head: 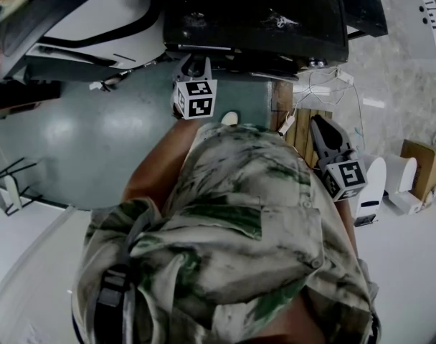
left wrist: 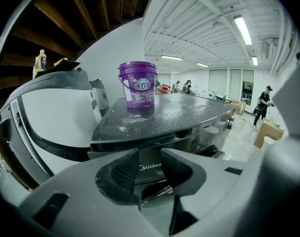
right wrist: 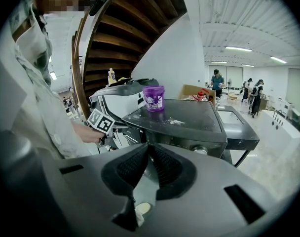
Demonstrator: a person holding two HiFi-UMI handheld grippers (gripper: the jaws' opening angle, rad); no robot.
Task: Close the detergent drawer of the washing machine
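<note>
The black washing machine fills the top of the head view, with a purple bucket on its dusty lid. Its grey detergent drawer front, marked Midea, sits just below the lid edge. My left gripper is right at that front, open, and the label shows through the gap between the pads. In the head view the left gripper points up under the lid overhang, which hides the drawer. My right gripper hangs back at the right, shut with nothing in it.
A white machine stands left of the black one, with a bottle on top. A wooden pallet, loose white cables and a cardboard box lie to the right. People stand far off in the hall.
</note>
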